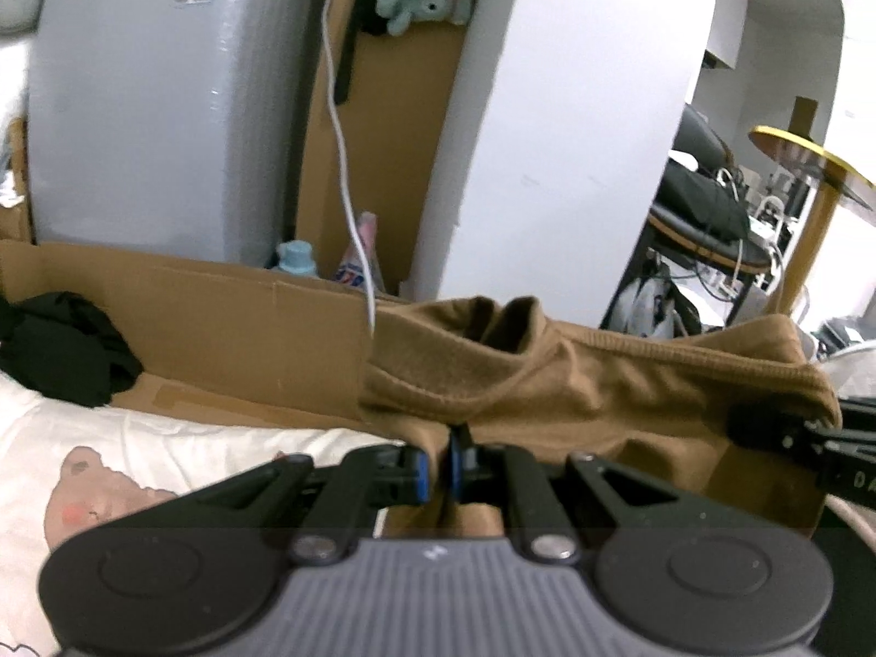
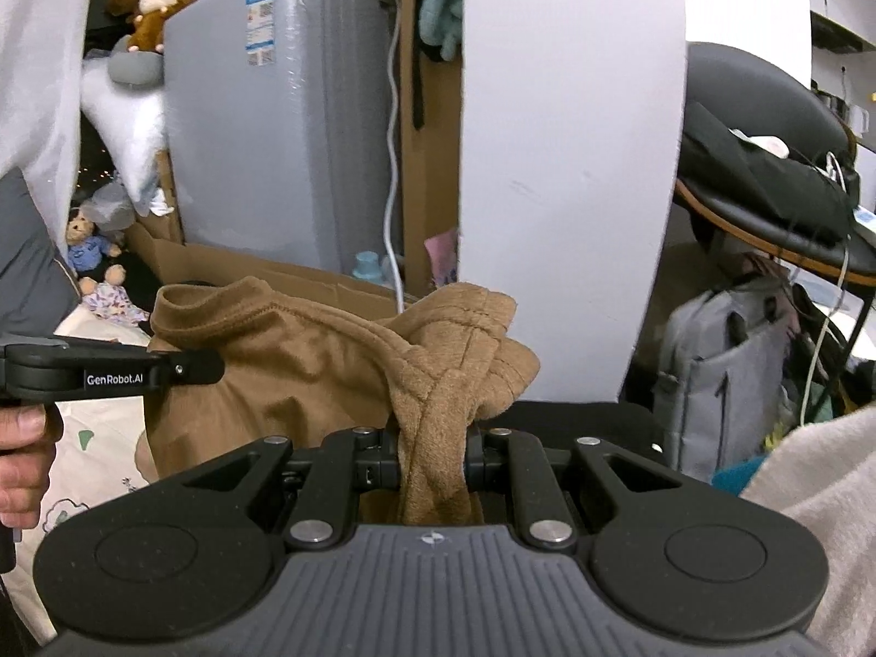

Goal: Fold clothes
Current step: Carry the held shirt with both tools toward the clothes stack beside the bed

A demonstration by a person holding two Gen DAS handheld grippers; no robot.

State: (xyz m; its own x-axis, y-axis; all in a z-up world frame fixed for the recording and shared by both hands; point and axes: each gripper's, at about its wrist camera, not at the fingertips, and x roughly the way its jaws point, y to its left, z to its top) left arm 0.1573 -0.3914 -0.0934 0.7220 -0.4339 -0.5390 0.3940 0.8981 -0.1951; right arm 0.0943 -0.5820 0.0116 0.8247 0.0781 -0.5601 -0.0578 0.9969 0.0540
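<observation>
Brown fleece garment [image 1: 591, 388] is hanging stretched between my two grippers, lifted clear above the white printed bedsheet [image 1: 180, 449]. I am pinching a thin fold of it with my left gripper [image 1: 438, 471], whose jaws are nearly closed on the cloth, and I am clamping a thicker, bunched wad of hem with my right gripper [image 2: 432, 465], whose jaws are standing slightly wider around that bulk. I am judging the step in hand to be the carry and spread: the piece is being held by two points along one edge, not yet laid down for folding. The next move calls for keeping both grips firm, drawing the edge taut so the bunching at my right side evens out, and lowering the cloth flat onto the sheet. As to containers, an open cardboard box [image 1: 219, 317] is standing behind the bed with a black garment [image 1: 60, 350] draped at its near left corner; beyond its back wall a blue-capped bottle [image 1: 295, 257] is showing, and I cannot tell what holds it.
</observation>
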